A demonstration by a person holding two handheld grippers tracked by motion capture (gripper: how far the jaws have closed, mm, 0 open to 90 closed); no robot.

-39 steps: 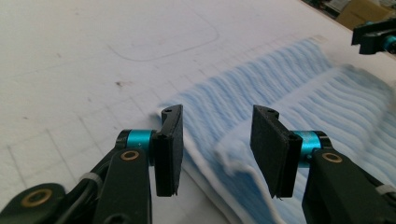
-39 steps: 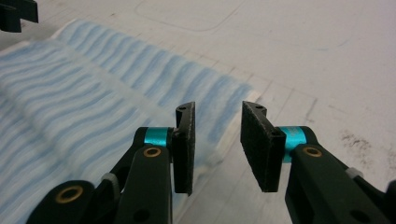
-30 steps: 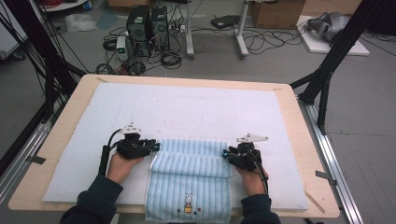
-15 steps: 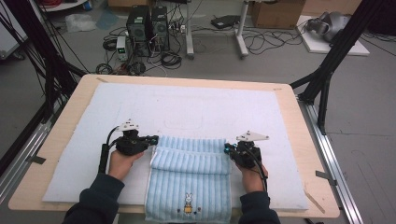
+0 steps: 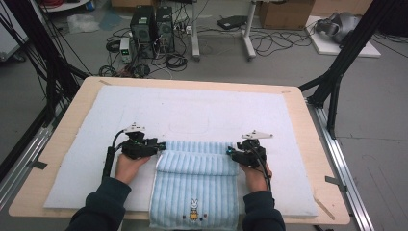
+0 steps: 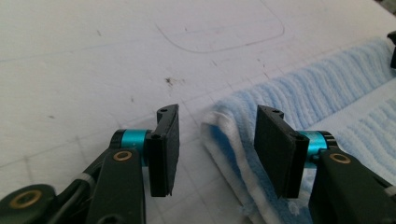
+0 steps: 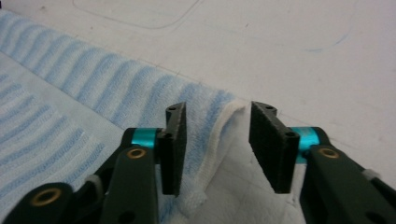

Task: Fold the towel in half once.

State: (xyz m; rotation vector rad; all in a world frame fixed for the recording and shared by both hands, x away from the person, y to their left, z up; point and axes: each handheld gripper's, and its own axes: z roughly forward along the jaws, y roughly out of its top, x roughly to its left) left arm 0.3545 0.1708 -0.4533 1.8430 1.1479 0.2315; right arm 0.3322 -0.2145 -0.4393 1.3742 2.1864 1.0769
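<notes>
- L gripper [image 6: 212, 149]: jaws apart, just been opening; towel [image 5: 195, 192] fold's left end between, unclamped.
- R gripper [image 7: 217, 147]: same, at right end.
- Towel on mat [image 5: 192, 110].

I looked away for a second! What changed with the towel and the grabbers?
Both grippers have just been opening: the left gripper and right gripper have let go of the towel's folded edge, which lies loose between their jaws. The towel, still folded, and the hands stayed where they were.
</notes>
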